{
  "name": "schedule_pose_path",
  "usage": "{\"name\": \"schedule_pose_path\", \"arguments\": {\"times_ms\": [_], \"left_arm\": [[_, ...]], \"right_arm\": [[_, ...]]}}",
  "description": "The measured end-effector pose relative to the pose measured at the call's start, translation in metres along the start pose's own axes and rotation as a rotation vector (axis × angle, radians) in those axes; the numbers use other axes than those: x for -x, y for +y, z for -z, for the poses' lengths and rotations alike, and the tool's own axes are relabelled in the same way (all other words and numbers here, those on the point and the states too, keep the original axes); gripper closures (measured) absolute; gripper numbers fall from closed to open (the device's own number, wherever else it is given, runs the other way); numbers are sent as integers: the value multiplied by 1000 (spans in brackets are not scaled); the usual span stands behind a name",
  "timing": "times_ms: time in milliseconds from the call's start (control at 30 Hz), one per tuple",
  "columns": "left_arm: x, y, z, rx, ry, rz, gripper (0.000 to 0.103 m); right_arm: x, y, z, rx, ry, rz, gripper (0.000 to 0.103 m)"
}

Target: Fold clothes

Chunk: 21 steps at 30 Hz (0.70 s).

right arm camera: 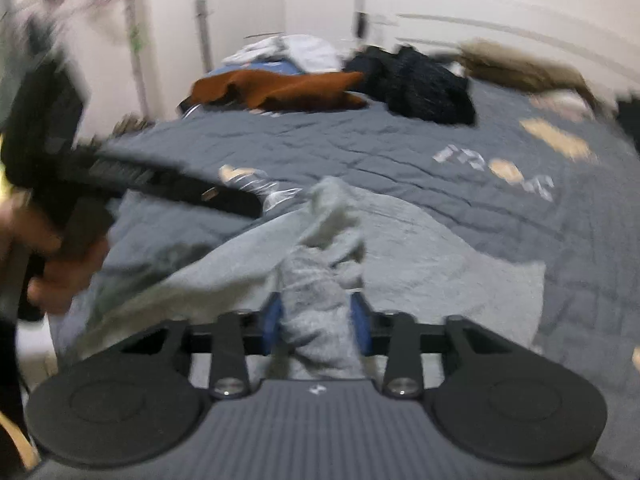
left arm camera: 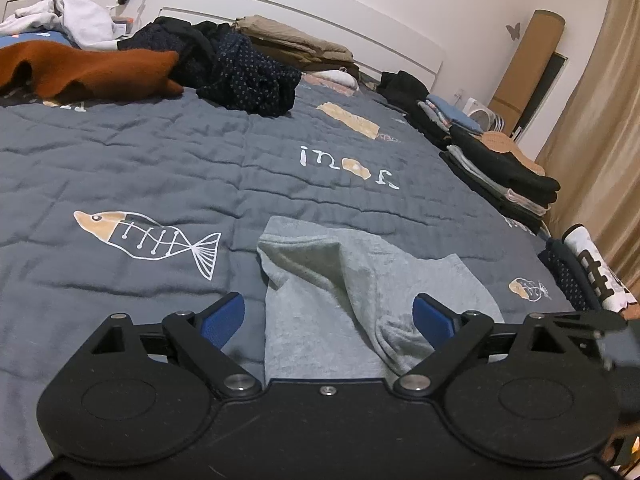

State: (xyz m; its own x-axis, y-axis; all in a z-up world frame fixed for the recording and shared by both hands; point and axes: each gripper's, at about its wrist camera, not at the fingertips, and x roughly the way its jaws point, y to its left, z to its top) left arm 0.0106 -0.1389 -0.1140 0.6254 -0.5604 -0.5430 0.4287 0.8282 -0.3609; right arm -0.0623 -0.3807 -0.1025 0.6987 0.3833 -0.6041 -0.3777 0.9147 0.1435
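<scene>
A light grey garment point(left arm camera: 340, 280) lies partly flat on the blue-grey quilt point(left arm camera: 120, 152), with one corner folded over. My left gripper point(left arm camera: 328, 316) stands open around its near part; the blue pads point(left arm camera: 224, 316) are wide apart and do not press the cloth. In the blurred right wrist view, my right gripper point(right arm camera: 316, 316) is shut on a bunched fold of the grey garment point(right arm camera: 420, 256), which is lifted off the quilt point(right arm camera: 360, 136). The left gripper's black body point(right arm camera: 160, 184) reaches in from the left, held by a hand point(right arm camera: 60, 256).
Unfolded clothes lie at the far end: a rust-brown garment point(left arm camera: 88, 72), a dark dotted one point(left arm camera: 248, 76) and tan ones point(left arm camera: 288, 40). Folded stacks point(left arm camera: 500, 176) line the bed's right edge, with a rolled item point(left arm camera: 592, 272) nearer. A curtain point(left arm camera: 600, 120) hangs beyond.
</scene>
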Motion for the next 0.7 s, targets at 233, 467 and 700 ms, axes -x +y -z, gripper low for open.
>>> {"name": "schedule_pose_path", "arguments": {"times_ms": [233,467,700], "left_arm": [[1,2,-1,11,-4,0,12],[1,3,0,2,-2,0,12],[10,-16,5,-120,24,18,12]], "right_arm": [[37,-69,-7,-356,-208,87,98],[14,-114,13,-531,-8,102,96],[35,-114,6,-500,-81,75,76]]}}
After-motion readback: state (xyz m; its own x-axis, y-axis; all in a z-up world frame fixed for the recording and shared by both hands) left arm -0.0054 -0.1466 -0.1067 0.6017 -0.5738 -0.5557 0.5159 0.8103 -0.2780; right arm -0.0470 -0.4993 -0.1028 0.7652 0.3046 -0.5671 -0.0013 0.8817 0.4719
